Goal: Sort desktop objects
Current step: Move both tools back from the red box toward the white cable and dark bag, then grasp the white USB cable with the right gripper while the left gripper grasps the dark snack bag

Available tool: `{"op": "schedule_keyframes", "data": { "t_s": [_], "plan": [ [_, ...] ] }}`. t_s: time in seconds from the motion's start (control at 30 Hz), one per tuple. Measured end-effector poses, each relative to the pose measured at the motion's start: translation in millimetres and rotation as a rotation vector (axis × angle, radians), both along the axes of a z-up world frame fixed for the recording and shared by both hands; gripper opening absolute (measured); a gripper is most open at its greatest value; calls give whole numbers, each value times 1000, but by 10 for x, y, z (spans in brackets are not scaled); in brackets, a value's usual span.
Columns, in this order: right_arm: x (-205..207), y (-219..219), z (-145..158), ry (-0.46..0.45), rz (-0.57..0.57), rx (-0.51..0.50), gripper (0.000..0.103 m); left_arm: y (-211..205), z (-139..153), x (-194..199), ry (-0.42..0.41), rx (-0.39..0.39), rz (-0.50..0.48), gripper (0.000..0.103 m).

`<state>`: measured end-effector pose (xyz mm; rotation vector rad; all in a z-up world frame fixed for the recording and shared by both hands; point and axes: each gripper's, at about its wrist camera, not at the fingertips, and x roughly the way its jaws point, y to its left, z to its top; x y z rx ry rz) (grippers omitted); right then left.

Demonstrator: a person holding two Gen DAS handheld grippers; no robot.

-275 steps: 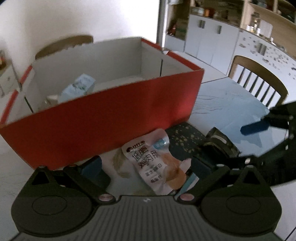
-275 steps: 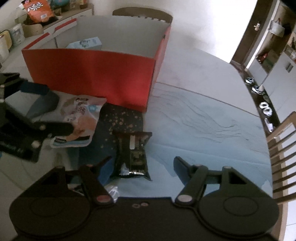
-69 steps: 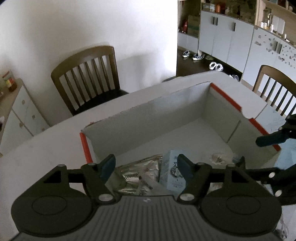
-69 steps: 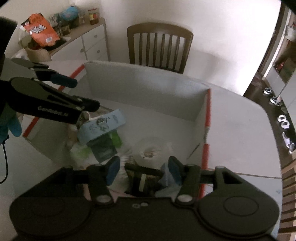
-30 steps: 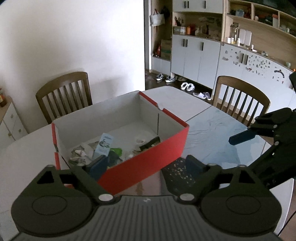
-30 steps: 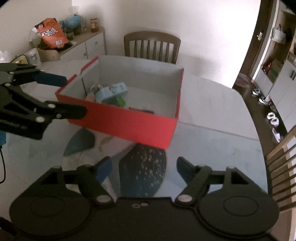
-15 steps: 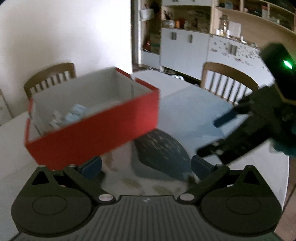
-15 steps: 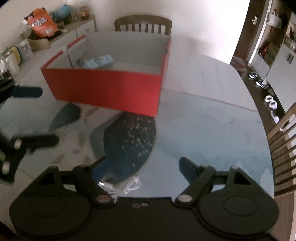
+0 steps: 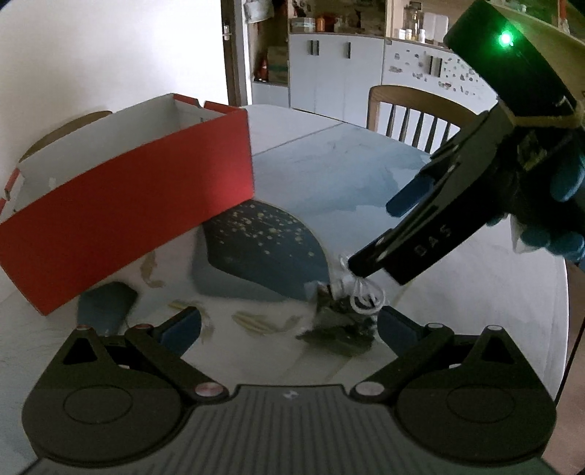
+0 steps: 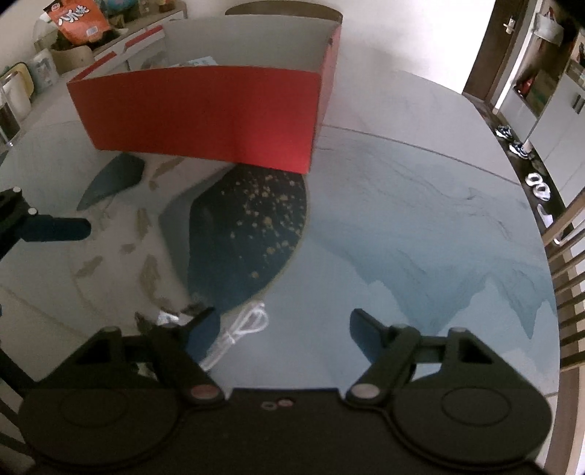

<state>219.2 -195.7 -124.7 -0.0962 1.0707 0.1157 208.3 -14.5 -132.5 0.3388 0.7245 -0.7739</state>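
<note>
A home dining room opening onto a kitchen. Ahead of the left gripper, past the patterned dining table (image 9: 329, 153), stand a wooden slat-back chair (image 9: 413, 109), white cabinets (image 9: 329, 69) and open shelves (image 9: 413, 25) of jars. To the right gripper's far right, shoes (image 10: 537, 182) lie on the floor; far left, a sideboard (image 10: 146, 25) holds a snack bag (image 10: 80, 22).
</note>
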Motion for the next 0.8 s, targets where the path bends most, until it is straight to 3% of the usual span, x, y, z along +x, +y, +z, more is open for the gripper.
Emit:
{"op": "schedule_keyframes", "data": {
  "t_s": [0.17, 0.47, 0.67, 0.8],
  "plan": [
    [-72, -113, 2, 8, -10, -17, 76, -72, -58, -67, -5, 12, -28, 103],
    [-195, 51, 202, -18, 54, 88, 78, -78, -159, -107, 6, 6, -16, 103],
    [-128, 179, 70, 9, 69, 111, 79, -97, -217, -102, 10, 10, -12, 102],
    [-75, 123, -49, 17, 13, 148, 77, -102, -253, -97, 4, -4, 1, 102]
  ]
}}
